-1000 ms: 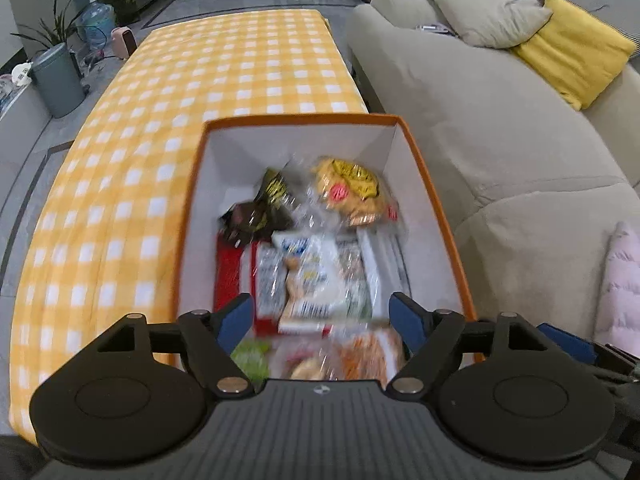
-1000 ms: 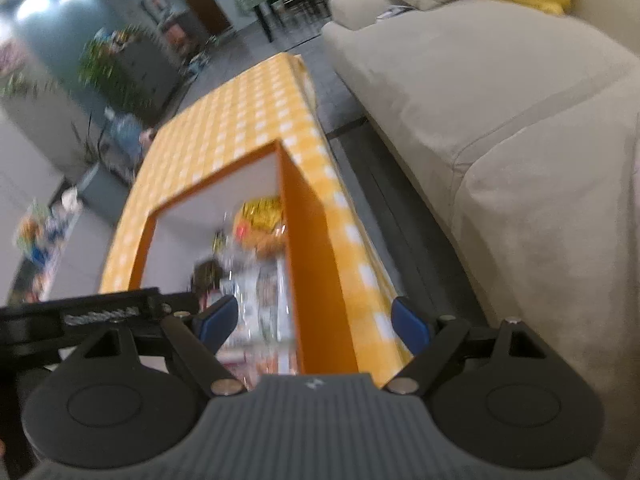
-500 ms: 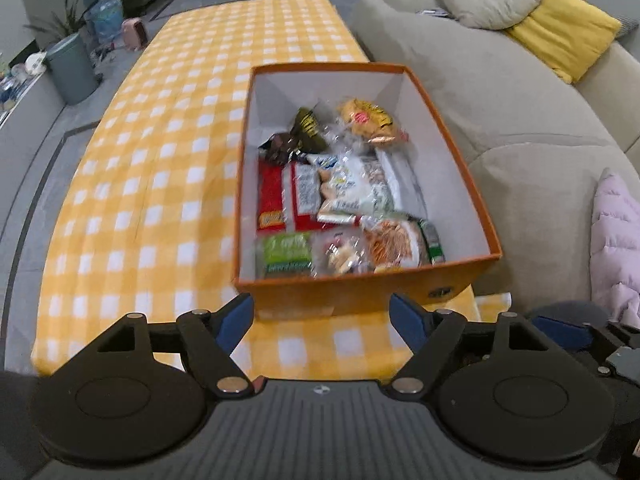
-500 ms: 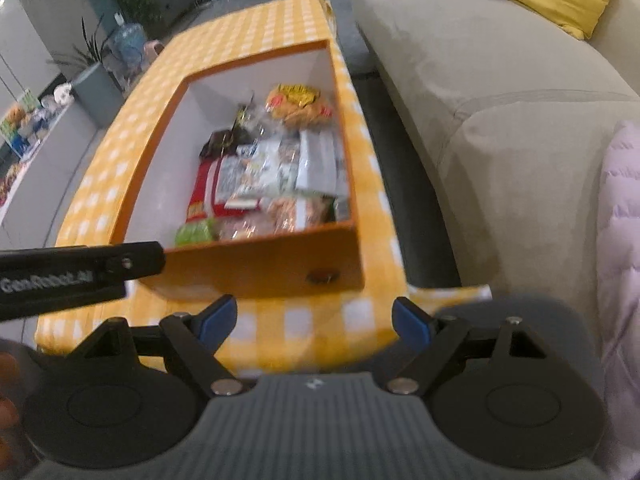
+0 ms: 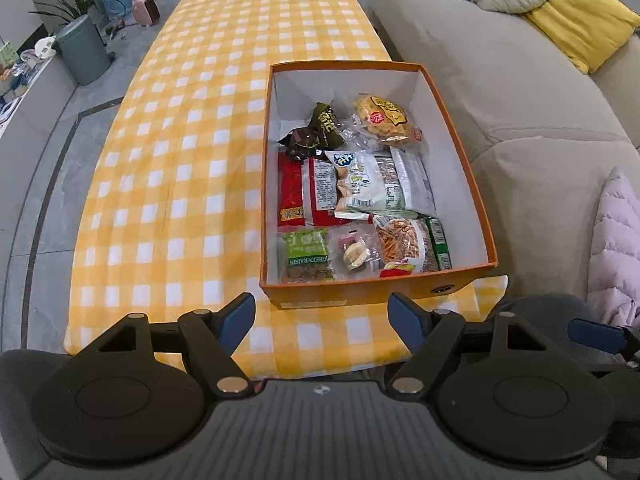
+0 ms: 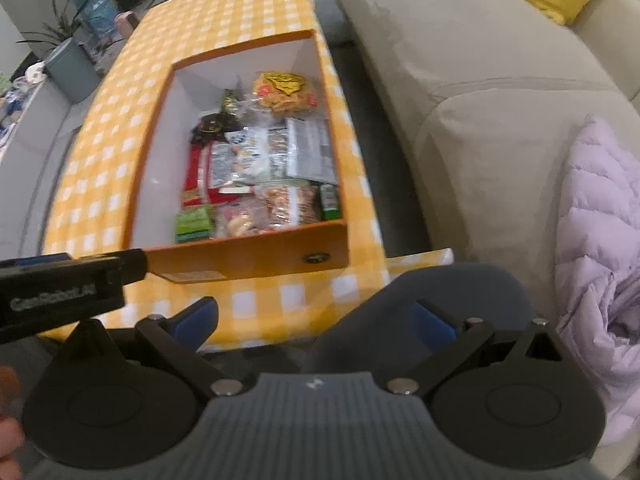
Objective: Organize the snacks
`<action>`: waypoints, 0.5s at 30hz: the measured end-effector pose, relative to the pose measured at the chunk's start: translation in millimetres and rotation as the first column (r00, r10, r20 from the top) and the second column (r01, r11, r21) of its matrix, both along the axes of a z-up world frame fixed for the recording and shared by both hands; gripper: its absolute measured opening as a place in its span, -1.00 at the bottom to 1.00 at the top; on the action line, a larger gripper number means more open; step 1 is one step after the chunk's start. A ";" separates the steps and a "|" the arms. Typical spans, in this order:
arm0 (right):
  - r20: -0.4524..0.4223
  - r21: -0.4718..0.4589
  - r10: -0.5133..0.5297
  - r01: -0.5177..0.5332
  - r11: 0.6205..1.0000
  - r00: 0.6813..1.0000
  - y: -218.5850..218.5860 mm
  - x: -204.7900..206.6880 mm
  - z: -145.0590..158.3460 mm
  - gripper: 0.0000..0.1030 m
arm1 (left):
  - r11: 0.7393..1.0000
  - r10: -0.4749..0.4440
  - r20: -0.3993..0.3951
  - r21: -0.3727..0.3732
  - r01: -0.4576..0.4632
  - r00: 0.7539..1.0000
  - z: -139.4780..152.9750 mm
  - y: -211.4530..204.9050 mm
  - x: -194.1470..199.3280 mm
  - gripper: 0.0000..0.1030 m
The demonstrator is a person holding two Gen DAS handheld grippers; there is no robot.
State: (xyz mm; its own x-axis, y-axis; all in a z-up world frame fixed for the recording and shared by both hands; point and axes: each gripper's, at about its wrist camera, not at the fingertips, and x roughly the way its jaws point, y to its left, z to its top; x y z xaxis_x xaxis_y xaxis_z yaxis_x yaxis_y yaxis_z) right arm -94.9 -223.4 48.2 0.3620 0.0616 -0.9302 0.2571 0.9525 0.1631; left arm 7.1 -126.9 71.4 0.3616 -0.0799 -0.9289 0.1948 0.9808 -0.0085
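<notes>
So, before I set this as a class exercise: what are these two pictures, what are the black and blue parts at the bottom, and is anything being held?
There is no robot here. A person holds a hand-held gripper in each hand, and each carries a wide-angle camera looking forward along its jaws, so the black parts at the bottom of each picture are the tool itself.

One picture comes from the left gripper, the other from the right gripper. Both look down at a table with a yellow checked cloth beside a beige sofa.

On the cloth stands an orange box holding snack packets, including a green raisin packet and a red packet.

Nothing is held: the left jaws stand apart and empty, and the right jaws are opening, with nothing between them.
</notes>
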 end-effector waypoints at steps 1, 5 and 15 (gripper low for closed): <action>-0.004 0.019 -0.012 0.012 1.000 1.000 -3.5 1.8 6.5 0.94 | 1.000 -0.003 -0.015 -0.015 0.003 1.000 2.2 -0.2 3.4 0.72; -0.039 -0.009 0.000 0.000 1.000 0.999 -3.5 15.5 21.7 0.94 | 1.000 -0.012 -0.042 -0.019 0.011 0.999 11.8 -5.0 16.5 0.72; -0.041 -0.063 0.022 -0.025 0.998 0.999 -2.3 44.7 50.9 0.93 | 0.998 -0.031 -0.058 -0.051 0.028 0.998 18.0 -15.1 44.8 0.72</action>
